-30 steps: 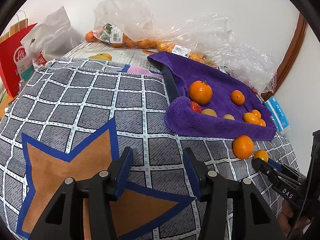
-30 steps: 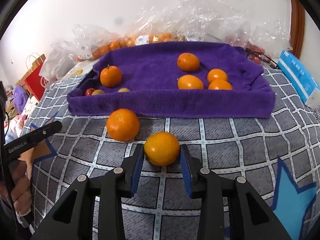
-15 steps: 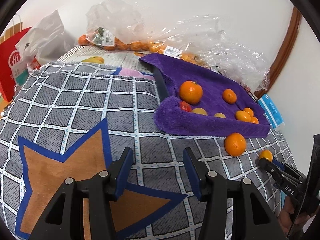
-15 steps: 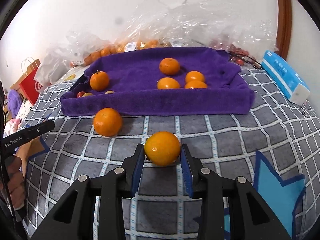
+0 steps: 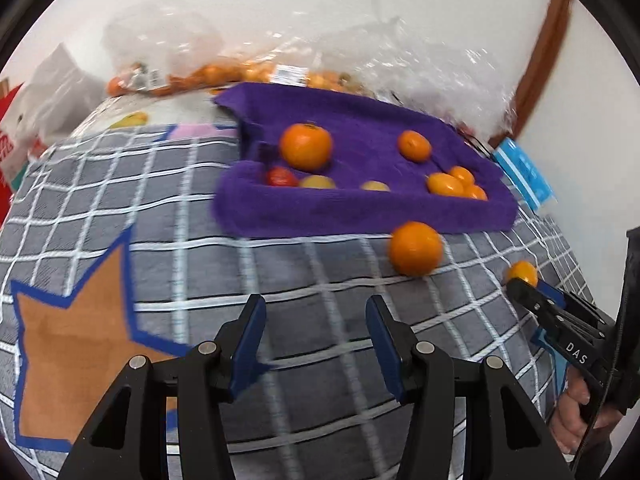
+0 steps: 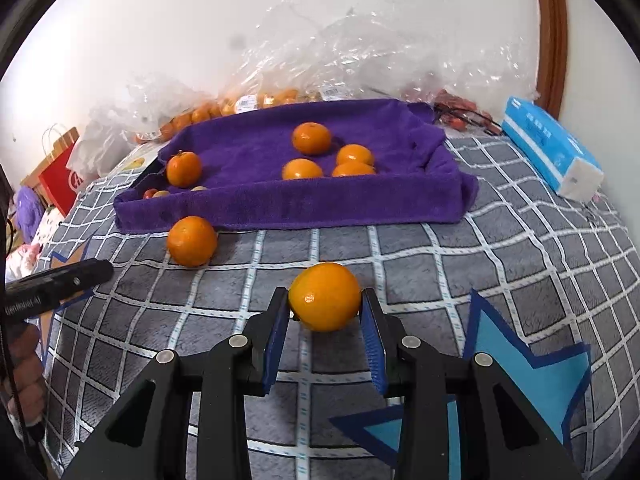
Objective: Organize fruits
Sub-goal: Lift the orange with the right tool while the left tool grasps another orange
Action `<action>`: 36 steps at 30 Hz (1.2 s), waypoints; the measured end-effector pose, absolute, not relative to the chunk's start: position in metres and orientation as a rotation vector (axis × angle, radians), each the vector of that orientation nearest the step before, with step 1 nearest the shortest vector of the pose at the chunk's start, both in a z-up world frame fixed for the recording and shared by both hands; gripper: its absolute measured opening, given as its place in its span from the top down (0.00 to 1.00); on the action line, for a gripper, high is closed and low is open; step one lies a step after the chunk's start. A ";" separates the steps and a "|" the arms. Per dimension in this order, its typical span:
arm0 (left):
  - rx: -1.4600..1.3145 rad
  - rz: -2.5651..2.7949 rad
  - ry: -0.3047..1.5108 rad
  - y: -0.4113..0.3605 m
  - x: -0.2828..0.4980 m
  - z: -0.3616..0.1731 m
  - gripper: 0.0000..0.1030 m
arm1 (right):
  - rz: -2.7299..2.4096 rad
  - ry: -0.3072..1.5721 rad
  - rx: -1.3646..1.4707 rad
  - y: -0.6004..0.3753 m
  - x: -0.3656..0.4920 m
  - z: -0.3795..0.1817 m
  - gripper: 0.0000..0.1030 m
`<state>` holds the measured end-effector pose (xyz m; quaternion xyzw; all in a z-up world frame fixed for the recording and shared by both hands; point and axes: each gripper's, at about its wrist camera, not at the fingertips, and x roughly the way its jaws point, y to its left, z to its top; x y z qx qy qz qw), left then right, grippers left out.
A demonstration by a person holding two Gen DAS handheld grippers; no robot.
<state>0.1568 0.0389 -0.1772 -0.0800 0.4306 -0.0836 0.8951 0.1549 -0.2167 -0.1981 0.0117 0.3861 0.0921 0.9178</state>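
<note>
My right gripper [image 6: 325,312] is shut on an orange [image 6: 325,295] and holds it above the checked cloth; it also shows at the right of the left wrist view [image 5: 521,274]. A second orange [image 6: 191,241] lies on the cloth just in front of the purple towel tray [image 6: 296,208], and shows in the left wrist view [image 5: 416,248]. The tray [image 5: 360,216] holds several oranges and small fruits. My left gripper [image 5: 316,324] is open and empty, over the cloth to the left of and nearer than the loose orange.
Clear plastic bags with oranges [image 6: 248,102] lie behind the tray by the wall. A blue tissue pack [image 6: 550,148] lies at the right. A red paper bag [image 6: 60,172] stands at the far left. A wooden frame [image 6: 554,32] runs up the right.
My right gripper has lifted the orange off the cloth and drawn back from the tray. My left gripper has swung right, towards the tray and the loose orange.
</note>
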 end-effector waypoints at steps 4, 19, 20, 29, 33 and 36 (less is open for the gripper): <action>-0.168 -0.211 0.904 0.017 0.165 -0.175 0.52 | 0.178 0.785 0.031 -0.225 0.154 -0.197 0.65; -0.125 -0.277 0.920 -0.027 0.190 -0.178 0.50 | 0.164 0.794 0.084 -0.250 0.154 -0.199 0.65; -0.120 -0.273 0.919 -0.029 0.192 -0.178 0.50 | 0.164 0.800 0.084 -0.249 0.155 -0.200 0.65; -0.105 -0.213 0.896 -0.038 0.200 -0.184 0.52 | 0.197 0.810 0.110 -0.249 0.157 -0.202 0.65; -0.119 -0.217 0.903 -0.034 0.198 -0.183 0.62 | 0.202 0.816 0.132 -0.253 0.158 -0.203 0.65; -0.149 -0.221 0.885 -0.026 0.191 -0.180 0.62 | 0.197 0.815 0.130 -0.251 0.157 -0.202 0.65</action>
